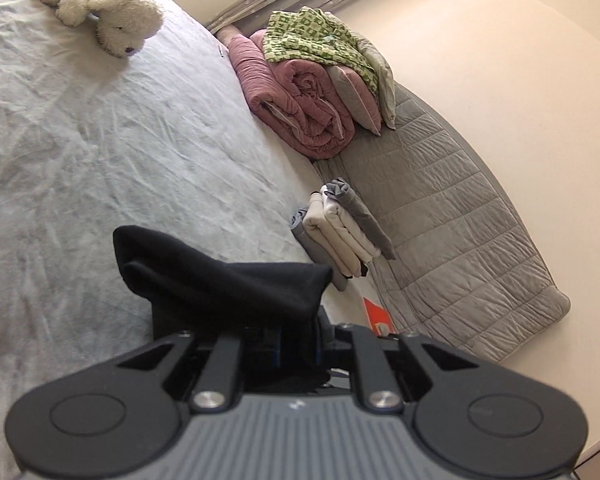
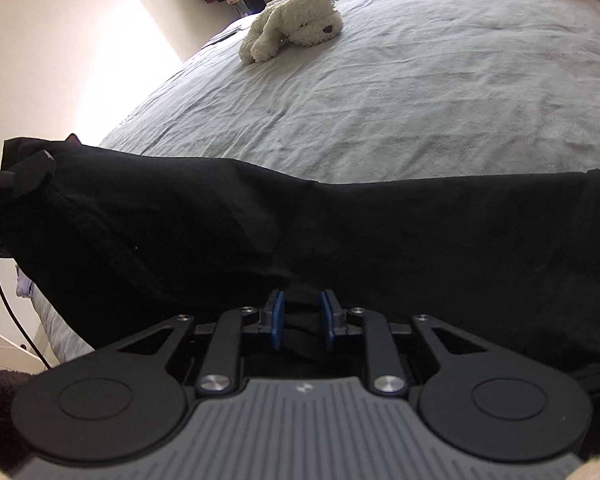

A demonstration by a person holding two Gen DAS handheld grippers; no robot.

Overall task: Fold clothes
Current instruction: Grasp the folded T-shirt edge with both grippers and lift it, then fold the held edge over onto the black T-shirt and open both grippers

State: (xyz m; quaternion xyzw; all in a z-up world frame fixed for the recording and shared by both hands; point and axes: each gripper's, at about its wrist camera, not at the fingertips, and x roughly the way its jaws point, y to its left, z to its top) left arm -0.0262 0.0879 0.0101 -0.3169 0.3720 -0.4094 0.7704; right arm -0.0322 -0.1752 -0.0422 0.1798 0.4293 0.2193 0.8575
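Over the bed [image 2: 380, 92] we've got a black garment [image 2: 300, 232] strung out between our two grippers, held up along its top edge, and in the right wrist view it hangs like a dark curtain across the whole lower half. Our guess is that it's held wide so the cloth hangs flat and square before it goes down on the sheet. The right gripper [image 2: 302, 320] has its blue-padded jaws closed in on a bunch of the black cloth, with only a narrow gap between them that the fabric fills. The left gripper [image 1: 276, 332] has a corner of the same garment draped over and around its jaws, which look clamped on it, though the cloth hides most of the pads. That gripper also shows up at the far left edge of the right wrist view, pinching the other end, so the span between the two is what keeps the top edge fairly taut. Over by the wall sits a neat stack of folded clothes [image 1: 340, 232] at the edge of the bed, just beside a grey quilted mat [image 1: 460, 220], which is probably where finished pieces go. A plush dog [image 2: 296, 20] lies well apart from all this, farther up the bed, so there's plenty of open sheet to lay the garment on.
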